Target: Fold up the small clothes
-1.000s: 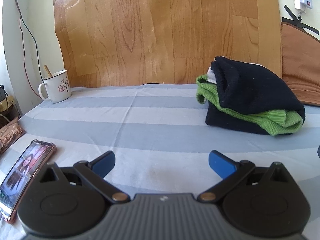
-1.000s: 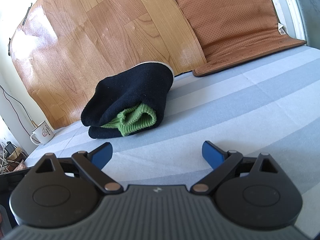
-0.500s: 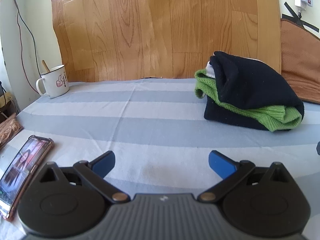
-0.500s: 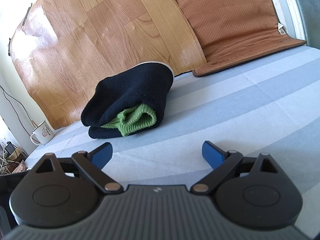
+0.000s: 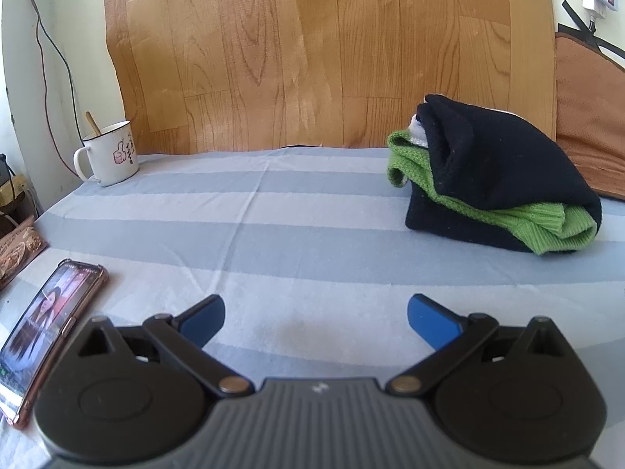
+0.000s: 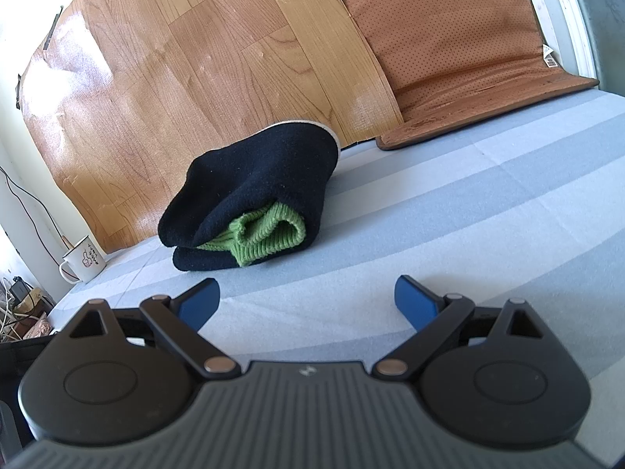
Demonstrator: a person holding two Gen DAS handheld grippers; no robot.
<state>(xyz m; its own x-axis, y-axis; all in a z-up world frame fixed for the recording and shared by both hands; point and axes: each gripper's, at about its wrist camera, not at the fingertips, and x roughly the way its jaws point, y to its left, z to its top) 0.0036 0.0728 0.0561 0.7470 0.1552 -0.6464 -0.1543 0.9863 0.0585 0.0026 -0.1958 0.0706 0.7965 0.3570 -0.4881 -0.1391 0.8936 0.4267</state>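
Note:
A folded dark navy garment with green ribbed trim lies as a compact bundle on the striped blue-grey sheet. It sits at the right in the left wrist view and left of centre in the right wrist view. My left gripper is open and empty, low over the sheet, well short and left of the bundle. My right gripper is open and empty, a short way in front of the bundle.
A white enamel mug with a stick in it stands at the far left, also in the right wrist view. A phone lies near the left edge. A wood-pattern board and a brown cushion lean against the wall.
The left gripper has drifted slightly, so the bundle and mug sit a little differently in its view. The right gripper has hardly moved. Both stay open.

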